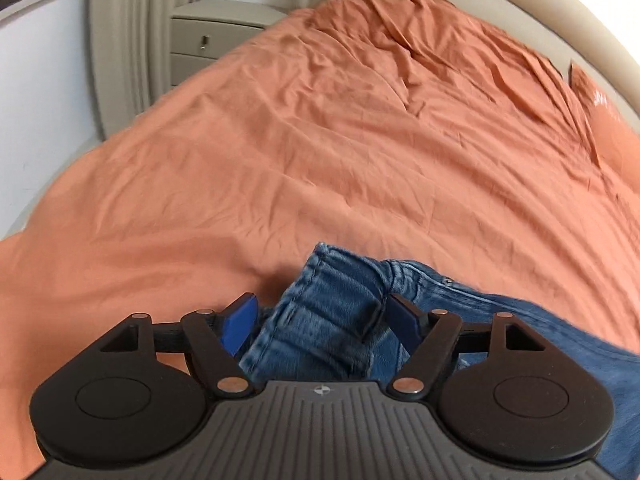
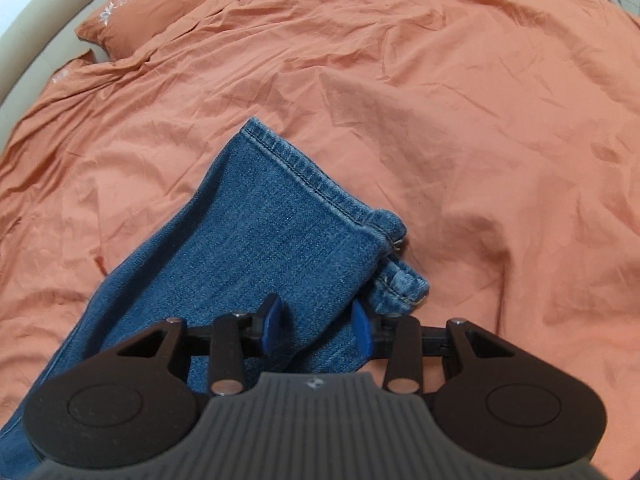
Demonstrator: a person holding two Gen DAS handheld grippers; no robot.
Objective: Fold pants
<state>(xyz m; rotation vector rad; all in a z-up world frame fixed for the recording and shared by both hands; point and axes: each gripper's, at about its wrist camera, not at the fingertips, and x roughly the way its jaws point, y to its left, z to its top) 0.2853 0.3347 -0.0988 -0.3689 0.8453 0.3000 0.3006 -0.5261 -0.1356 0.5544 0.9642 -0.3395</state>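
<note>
The jeans (image 2: 256, 248) are lying on the orange bed (image 2: 480, 120), folding barely begun. Left tongs (image 1: 322, 320) are gaping wide around the waistband (image 1: 340, 280); right tongs (image 2: 316, 326) are straddling the leg half-open, apparently not pinching.

Your pants (image 2: 256, 240) lay on the bed (image 2: 460, 140), the 2 leg hems ahead of your right gripper (image 2: 316, 326). The waistband sat between your left gripper's (image 1: 324, 320) jaws. A pillow (image 2: 160, 12) lay far left, a nightstand (image 1: 208, 44) beyond the bed.
</note>
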